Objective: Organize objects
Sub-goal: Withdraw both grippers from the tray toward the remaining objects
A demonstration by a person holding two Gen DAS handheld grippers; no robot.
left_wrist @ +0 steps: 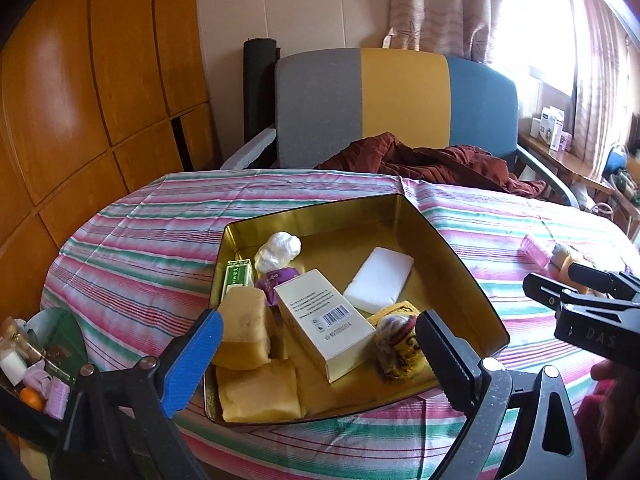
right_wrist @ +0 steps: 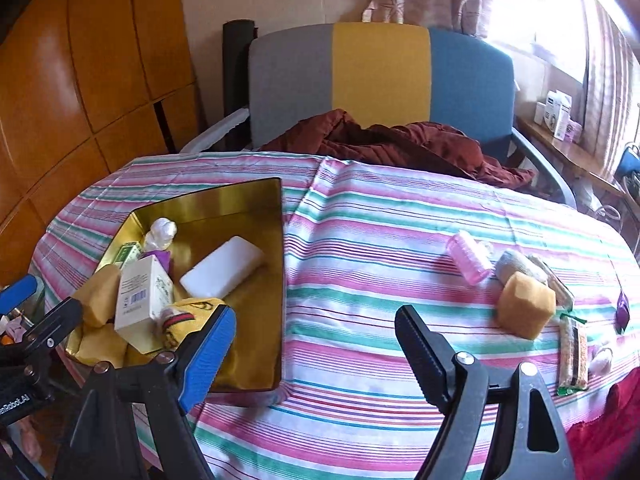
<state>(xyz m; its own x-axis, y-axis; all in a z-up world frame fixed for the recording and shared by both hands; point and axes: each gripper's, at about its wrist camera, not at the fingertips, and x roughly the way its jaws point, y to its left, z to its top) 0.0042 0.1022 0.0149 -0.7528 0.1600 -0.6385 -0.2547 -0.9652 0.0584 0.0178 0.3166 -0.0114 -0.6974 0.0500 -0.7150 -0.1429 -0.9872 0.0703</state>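
- Gold tin (right_wrist: 276,280): on the striped surface (right_wrist: 360,400), left side; already holds a white box (left_wrist: 320,320), white block (left_wrist: 378,280) and yellow sponges (left_wrist: 244,332).
- Loose items, right side: sponge cube (right_wrist: 526,310), pink roller (right_wrist: 470,256), snack packet (right_wrist: 574,354).
- Left tongs (left_wrist: 320,344): wide open, empty, over the tin.
- Right tongs (right_wrist: 314,336): wide open, empty, above bare cloth between tin and loose items.
- Step, as judged: between placements; next calls for the right tongs to reach right and straddle the cube.

Home room: striped tablecloth (right_wrist: 360,280), tricolour armchair (right_wrist: 380,80), curtains (left_wrist: 440,0), wood cupboards (left_wrist: 80,100).
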